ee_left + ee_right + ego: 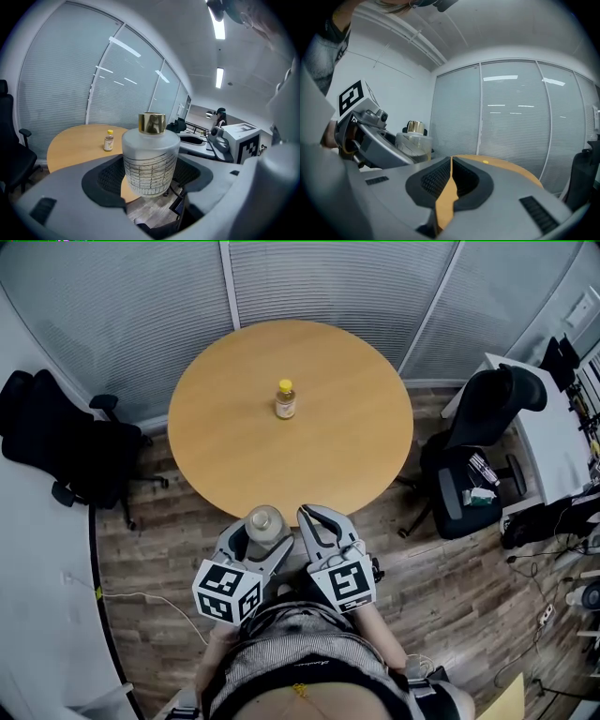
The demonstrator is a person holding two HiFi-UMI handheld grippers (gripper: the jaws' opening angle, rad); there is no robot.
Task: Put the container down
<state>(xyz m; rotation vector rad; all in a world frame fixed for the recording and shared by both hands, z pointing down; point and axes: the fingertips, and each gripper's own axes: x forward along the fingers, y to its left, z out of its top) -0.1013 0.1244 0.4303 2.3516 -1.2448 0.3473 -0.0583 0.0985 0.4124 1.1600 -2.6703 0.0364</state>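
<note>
A frosted glass container with a gold cap and fine grid lines stands upright between the pads of my left gripper, which is shut on it. In the head view the container hangs just off the near edge of the round wooden table, in front of the person's body. My right gripper is beside it on the right, jaws shut with nothing between them. In the right gripper view my right gripper points at the table, with the container at the left.
A small bottle with a yellow cap stands near the table's middle. Black office chairs stand at the left and right. A white desk with cables on the floor is at the far right. Blinds cover the glass walls behind.
</note>
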